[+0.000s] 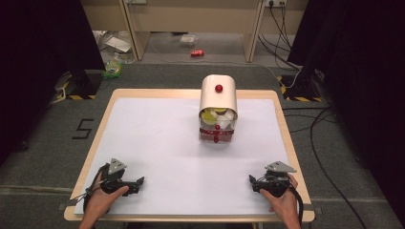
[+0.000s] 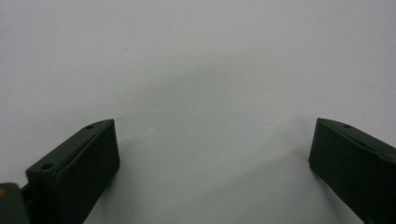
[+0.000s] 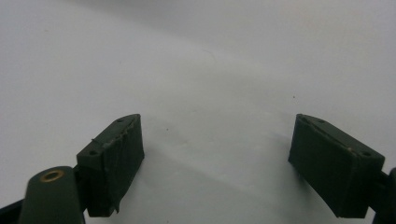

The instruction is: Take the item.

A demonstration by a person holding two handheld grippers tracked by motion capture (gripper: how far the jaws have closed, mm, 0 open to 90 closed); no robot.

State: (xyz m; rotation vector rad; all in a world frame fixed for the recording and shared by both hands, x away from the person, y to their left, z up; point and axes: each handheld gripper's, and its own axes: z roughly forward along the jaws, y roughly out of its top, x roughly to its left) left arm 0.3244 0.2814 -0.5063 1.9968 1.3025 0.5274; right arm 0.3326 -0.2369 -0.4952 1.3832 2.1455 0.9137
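- High view: the box [image 1: 218, 109] stood untouched at the tabletop's [image 1: 153, 143] far middle.
- Left gripper [image 1: 136, 183] and right gripper [image 1: 254, 182] rested near, fingers spread, empty.
- Nothing seemed begun.

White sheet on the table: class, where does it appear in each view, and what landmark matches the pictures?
High view: white sheet covers the tabletop, under the domed container.
Left gripper view: it lies behind the left hand-held gripper's open jaws.
Right gripper view: it lies behind the right hand-held gripper's open jaws.
Shared landmark: the black jaws, at the sheet's near corners in the high view.
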